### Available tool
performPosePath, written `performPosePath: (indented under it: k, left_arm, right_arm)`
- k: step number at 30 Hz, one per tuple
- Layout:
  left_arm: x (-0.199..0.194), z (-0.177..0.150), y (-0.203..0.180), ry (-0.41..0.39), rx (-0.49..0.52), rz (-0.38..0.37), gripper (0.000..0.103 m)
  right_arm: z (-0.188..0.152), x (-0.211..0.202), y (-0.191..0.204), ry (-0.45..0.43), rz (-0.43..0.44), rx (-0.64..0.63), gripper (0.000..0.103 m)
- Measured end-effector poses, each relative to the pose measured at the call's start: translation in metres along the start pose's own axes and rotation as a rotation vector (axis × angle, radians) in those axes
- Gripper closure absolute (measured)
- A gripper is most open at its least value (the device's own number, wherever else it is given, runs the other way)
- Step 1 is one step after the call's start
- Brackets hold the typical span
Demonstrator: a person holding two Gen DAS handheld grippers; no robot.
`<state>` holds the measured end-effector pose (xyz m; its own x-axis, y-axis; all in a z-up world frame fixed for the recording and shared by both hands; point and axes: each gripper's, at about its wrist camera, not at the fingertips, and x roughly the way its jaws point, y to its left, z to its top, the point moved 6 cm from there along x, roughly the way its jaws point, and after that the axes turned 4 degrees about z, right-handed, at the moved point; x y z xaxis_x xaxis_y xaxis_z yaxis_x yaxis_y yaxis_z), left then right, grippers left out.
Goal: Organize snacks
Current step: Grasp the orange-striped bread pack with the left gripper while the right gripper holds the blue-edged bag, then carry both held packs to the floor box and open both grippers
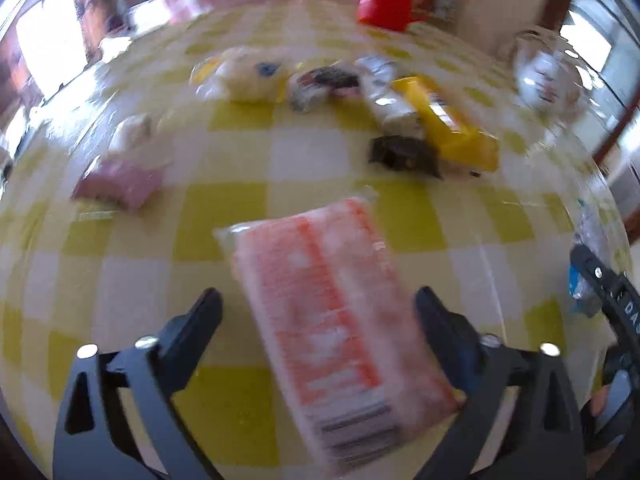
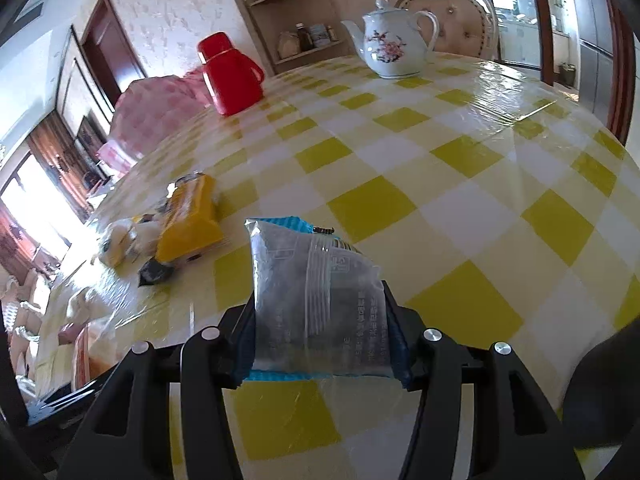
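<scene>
In the left wrist view, my left gripper (image 1: 319, 312) is open, its fingers on either side of an orange-and-white snack packet (image 1: 332, 312) that lies flat on the yellow-checked tablecloth (image 1: 224, 216). The view is motion-blurred. Beyond it lie a yellow packet (image 1: 444, 120), dark packets (image 1: 404, 154), a pale round snack (image 1: 252, 74) and a pink packet (image 1: 120, 184). In the right wrist view, my right gripper (image 2: 320, 320) is shut on a blue and clear cookie packet (image 2: 316, 300), held upright above the table. The yellow packet (image 2: 192, 220) and other snacks lie to its left.
A red thermos jug (image 2: 230, 74) and a white floral teapot (image 2: 394, 40) stand at the far side of the table. A pink cushioned chair (image 2: 156, 116) sits behind the jug. The right gripper shows at the right edge of the left wrist view (image 1: 608, 292).
</scene>
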<state>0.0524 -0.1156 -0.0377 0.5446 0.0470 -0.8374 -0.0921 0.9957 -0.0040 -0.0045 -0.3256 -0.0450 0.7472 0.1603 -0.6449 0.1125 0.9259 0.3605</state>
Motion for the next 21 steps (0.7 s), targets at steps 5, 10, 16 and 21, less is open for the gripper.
performPosePath:
  k: [5, 10, 16, 21]
  left_arm:
    - [-0.029, -0.024, 0.005, -0.066, 0.087, -0.119, 0.056]
    - [-0.047, -0.041, 0.041, -0.114, 0.064, -0.138, 0.056]
    - [-0.068, -0.045, 0.084, -0.152, 0.028, -0.14, 0.056]
    - [-0.083, -0.056, 0.111, -0.169, 0.008, -0.14, 0.056]
  right_arm:
    - [-0.021, -0.022, 0.013, -0.01, 0.074, 0.001, 0.05]
    - [-0.046, -0.044, 0.031, -0.007, 0.154, 0.03, 0.05]
    - [-0.079, -0.063, 0.067, 0.006, 0.202, -0.021, 0.05]
    - [-0.101, -0.068, 0.1, 0.04, 0.227, -0.086, 0.05]
